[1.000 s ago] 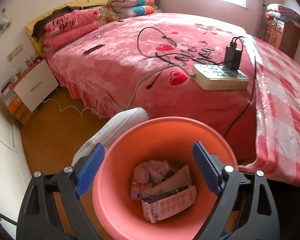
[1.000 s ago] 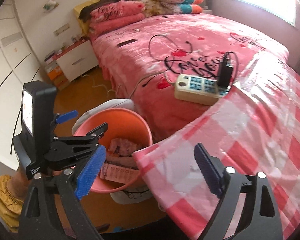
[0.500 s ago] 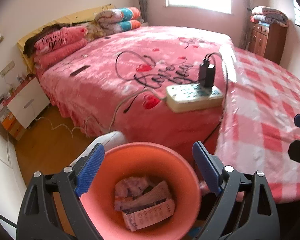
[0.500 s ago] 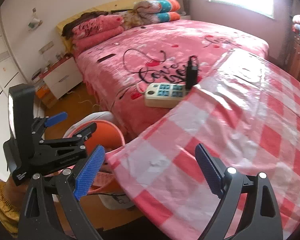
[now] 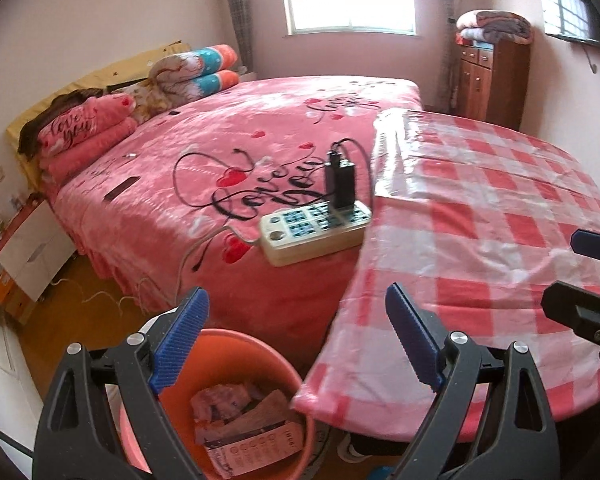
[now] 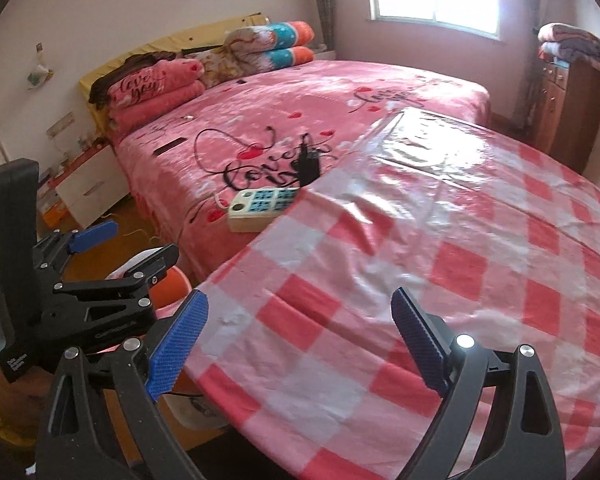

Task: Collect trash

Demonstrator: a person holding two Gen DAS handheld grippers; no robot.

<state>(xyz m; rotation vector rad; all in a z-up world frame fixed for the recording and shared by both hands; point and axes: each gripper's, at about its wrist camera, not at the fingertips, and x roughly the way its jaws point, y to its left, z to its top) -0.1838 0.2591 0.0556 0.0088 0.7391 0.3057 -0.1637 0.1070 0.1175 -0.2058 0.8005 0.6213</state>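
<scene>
Orange bin (image 5: 236, 356) holding paper trash (image 5: 244, 428), left tool (image 5: 296, 340) spread empty above it, right tool (image 6: 300, 340) spread empty over checked tablecloth (image 6: 440, 248)

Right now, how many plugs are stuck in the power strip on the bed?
2, as far as I can tell: both black plugs stand side by side at the far end of the power strip. The right view hides that end partly.

1. "Love you" in black script stands on the folded pink blanket (image 5: 85, 131) at the head of the bed.
2. "Love you" in large black script runs across the pink bedspread (image 5: 276, 192).
3. Print on the packaging in the orange bin (image 5: 256, 446) is too small to read.
</scene>
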